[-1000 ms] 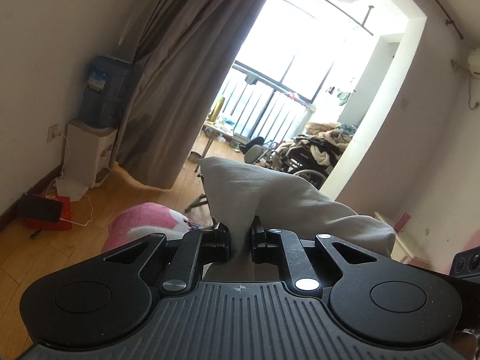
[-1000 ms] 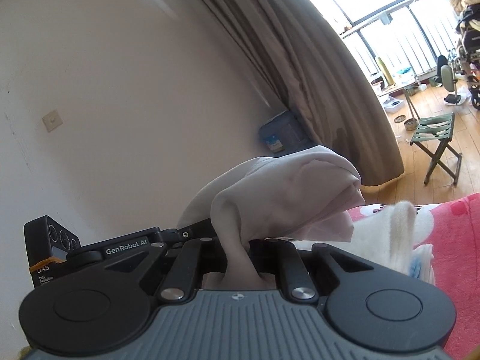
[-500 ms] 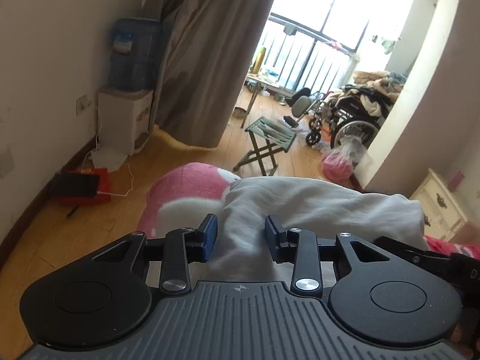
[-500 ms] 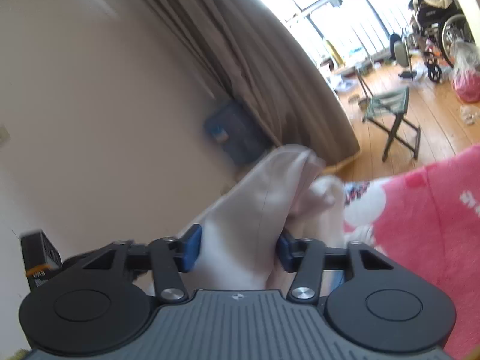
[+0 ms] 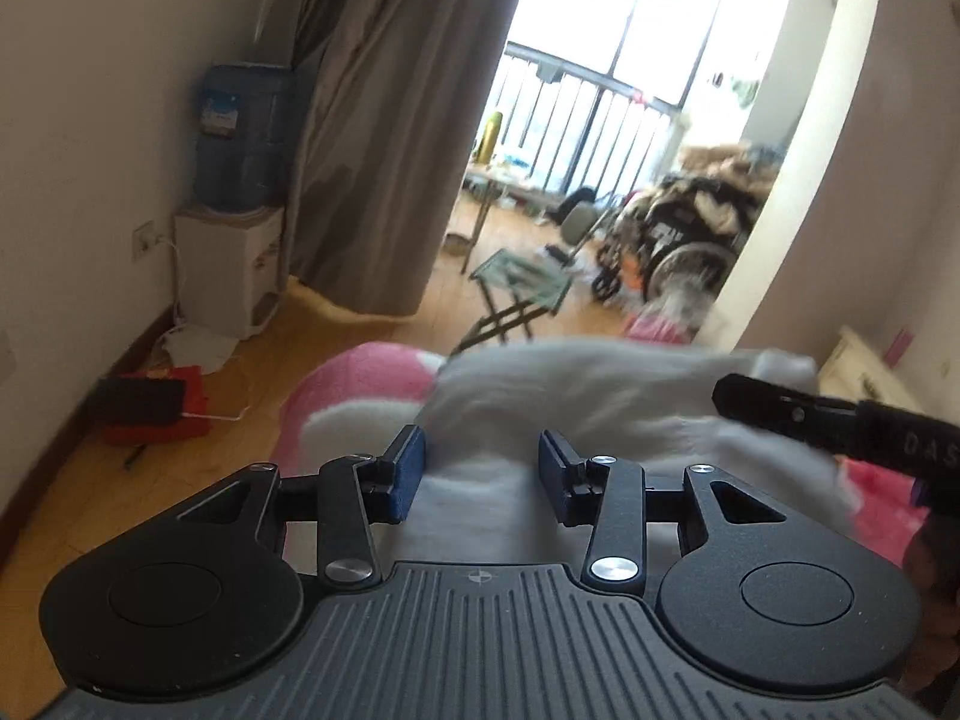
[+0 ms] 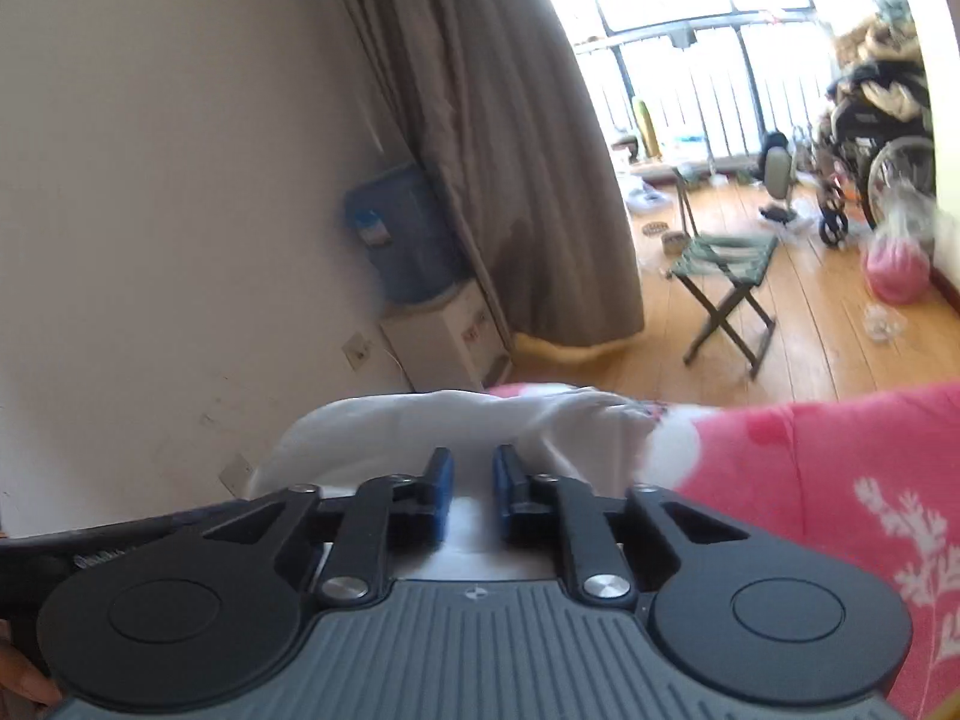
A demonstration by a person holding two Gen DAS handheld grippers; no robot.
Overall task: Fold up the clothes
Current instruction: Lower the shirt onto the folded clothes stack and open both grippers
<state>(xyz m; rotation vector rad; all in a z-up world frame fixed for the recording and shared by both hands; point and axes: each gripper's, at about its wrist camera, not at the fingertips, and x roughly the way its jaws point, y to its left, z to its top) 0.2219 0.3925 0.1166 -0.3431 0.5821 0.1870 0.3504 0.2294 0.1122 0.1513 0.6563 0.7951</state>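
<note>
In the left wrist view, the left claw (image 5: 478,474) is sitting at lower centre with its jaws standing wide apart, closing on nothing. The pale garment (image 5: 600,396) is lying directly ahead of it and under it, a blurred whitish mound filling the middle band of the frame, with cloth showing in the gap between the blue pads but not being pinched. Its long axis is running across the frame, left to right, square to the direction the claw is pointing. Beyond its left end a pink blanket (image 5: 360,372) is showing, and the garment appears to be resting on it. The right claw's black body (image 5: 840,426) is reaching in from the right edge, lying over the garment's right end.

In the right wrist view, the right claw (image 6: 472,495) is at lower centre with its jaws only narrowly parted; white cloth is showing in the slot, but I cannot tell whether the pads are gripping it or merely hovering over it. The garment (image 6: 420,420) is spreading from the middle of the frame toward the lower left, again stretched crosswise to the claw. The pink blanket (image 6: 810,480) is filling the lower right.

Judging from both views, each claw is sitting near one end of the garment, left nearer the left end, right nearer the right, so any coming fold would turn on that crosswise axis.
</note>
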